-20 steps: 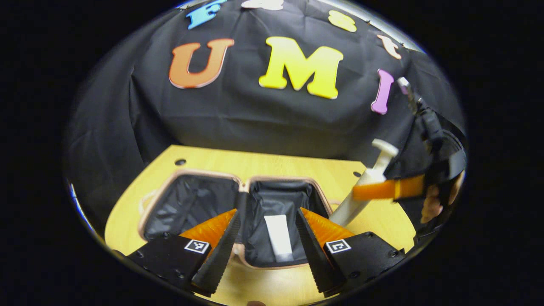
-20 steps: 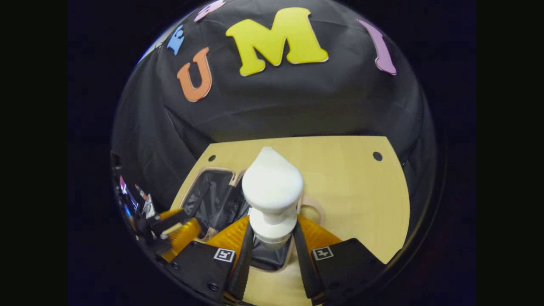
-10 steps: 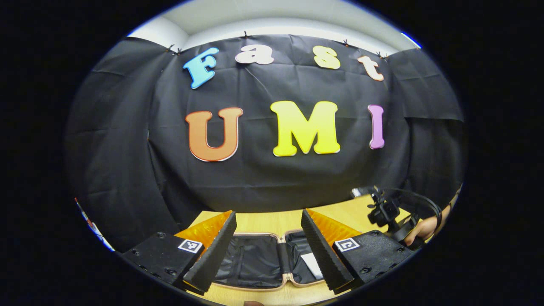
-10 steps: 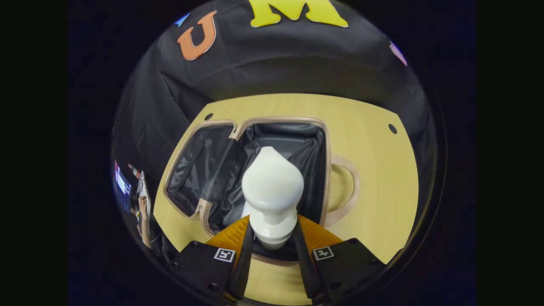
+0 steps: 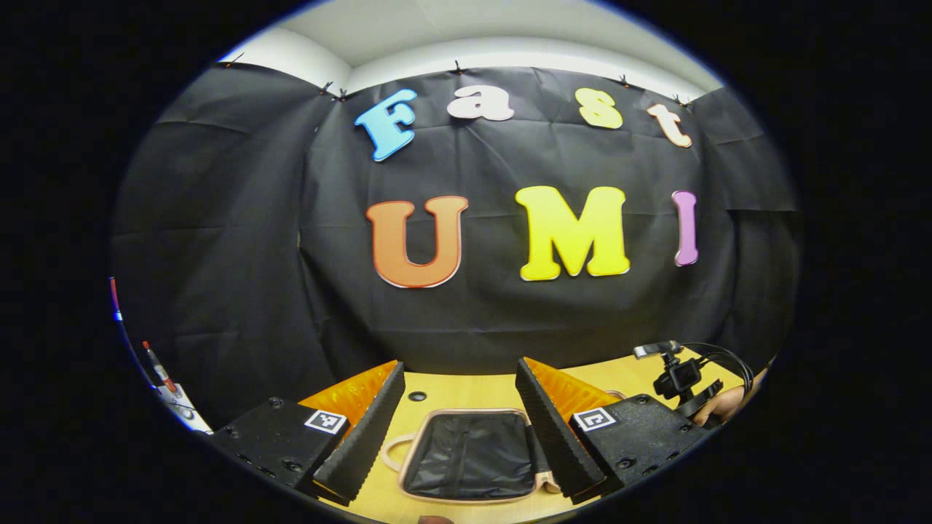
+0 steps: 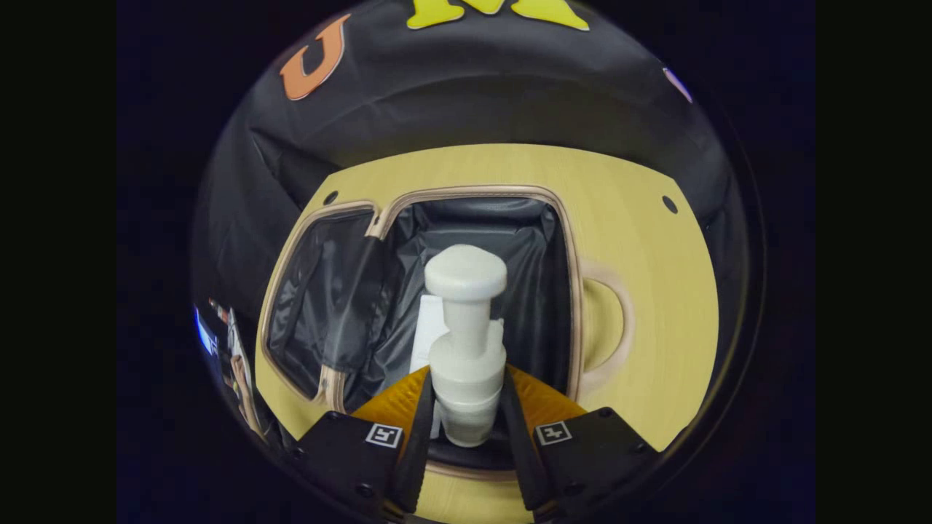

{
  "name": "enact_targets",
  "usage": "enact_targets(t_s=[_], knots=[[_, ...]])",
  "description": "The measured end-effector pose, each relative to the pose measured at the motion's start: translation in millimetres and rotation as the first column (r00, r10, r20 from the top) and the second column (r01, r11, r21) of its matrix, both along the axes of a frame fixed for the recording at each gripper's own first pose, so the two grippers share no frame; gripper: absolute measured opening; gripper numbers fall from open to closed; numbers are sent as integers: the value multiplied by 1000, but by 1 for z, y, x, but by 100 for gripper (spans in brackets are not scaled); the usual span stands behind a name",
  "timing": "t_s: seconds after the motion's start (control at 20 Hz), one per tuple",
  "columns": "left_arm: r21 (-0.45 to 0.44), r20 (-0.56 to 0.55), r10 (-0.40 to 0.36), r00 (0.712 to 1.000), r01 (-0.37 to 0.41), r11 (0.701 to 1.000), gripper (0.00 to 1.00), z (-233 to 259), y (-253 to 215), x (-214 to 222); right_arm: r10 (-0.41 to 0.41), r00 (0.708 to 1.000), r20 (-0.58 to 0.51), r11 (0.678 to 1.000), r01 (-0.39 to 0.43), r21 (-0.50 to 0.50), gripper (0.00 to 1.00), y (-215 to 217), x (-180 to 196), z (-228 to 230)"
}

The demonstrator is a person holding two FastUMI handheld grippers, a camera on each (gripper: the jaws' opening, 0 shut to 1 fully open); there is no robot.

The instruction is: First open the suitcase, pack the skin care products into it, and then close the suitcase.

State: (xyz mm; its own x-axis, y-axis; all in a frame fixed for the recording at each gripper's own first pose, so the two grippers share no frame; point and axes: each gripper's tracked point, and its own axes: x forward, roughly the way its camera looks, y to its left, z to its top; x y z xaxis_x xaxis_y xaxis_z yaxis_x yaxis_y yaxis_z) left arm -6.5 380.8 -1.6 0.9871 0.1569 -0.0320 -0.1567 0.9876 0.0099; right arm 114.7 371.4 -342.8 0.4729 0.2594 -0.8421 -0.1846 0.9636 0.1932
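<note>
Right gripper (image 6: 466, 437), clamped on the pump bottle (image 6: 464, 349), hangs over the open suitcase (image 6: 561, 240) to pack it; left gripper (image 5: 460, 429) gapes, idle.

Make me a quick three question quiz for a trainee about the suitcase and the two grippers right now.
1. True or false: the suitcase lies open on the table.
2. What does the right gripper hold? A) the pump bottle B) a towel C) nothing
3. Fill in: the left gripper has its jaws ____ and holds nothing.

Key: 1 true; 2 A; 3 open.
</note>
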Motion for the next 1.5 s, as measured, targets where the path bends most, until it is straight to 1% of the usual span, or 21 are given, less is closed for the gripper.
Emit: enact_targets(t_s=[0.2,0.3,0.35,0.4,0.5,0.65,0.75,0.85,1.0,1.05,1.1,1.15,1.3,1.4,1.5], knots=[[-22,-40,59,997,-60,998,97,-15,28,-3,-43,996,-84,999,41,-26,49,0,7,-28],[-16,-50,111,993,-112,994,97,-20,50,-7,-58,994,-97,998,55,-31,49,0,8,-33],[-24,-58,130,990,-132,991,97,-24,60,-8,-60,993,-100,998,57,-35,46,0,8,-35],[-35,-70,141,988,-143,989,97,-30,68,-9,-56,993,-103,998,52,-38,49,0,8,-35],[-47,-96,181,979,-187,981,97,-43,88,-15,-54,993,-105,998,49,-43,49,0,9,-36],[-91,-123,226,966,-237,967,97,-59,113,-16,-75,989,-124,997,70,-42,49,-1,9,-41],[-143,-126,239,963,-256,956,97,-67,130,-16,-82,988,-132,996,78,-40,49,-2,11,-43],[-189,-148,248,957,-273,943,97,-85,144,-14,-75,988,-132,997,69,-47,51,-2,9,-41],[-271,-184,229,956,-273,923,98,-114,161,-7,-53,992,-111,999,53,-7,53,9,8,-26],[-297,-198,219,956,-271,916,99,-122,163,-4,-28,994,-102,1000,28,-3,60,12,6,-19],[-321,-218,213,952,-276,906,98,-135,168,0,-4,997,-76,1000,3,-11,67,13,4,-11],[-351,-238,202,950,-278,894,98,-148,171,4,21,999,-45,1000,-22,-21,77,14,5,-3],[-476,-308,119,944,-261,840,99,-193,166,18,80,996,39,995,-78,-54,79,13,-2,24],[-555,-346,70,936,-264,789,98,-223,161,29,109,990,87,993,-104,-59,80,11,-10,44],[-610,-394,35,919,-289,738,99,-257,159,35,129,981,143,991,-123,-53,81,5,-20,69]])
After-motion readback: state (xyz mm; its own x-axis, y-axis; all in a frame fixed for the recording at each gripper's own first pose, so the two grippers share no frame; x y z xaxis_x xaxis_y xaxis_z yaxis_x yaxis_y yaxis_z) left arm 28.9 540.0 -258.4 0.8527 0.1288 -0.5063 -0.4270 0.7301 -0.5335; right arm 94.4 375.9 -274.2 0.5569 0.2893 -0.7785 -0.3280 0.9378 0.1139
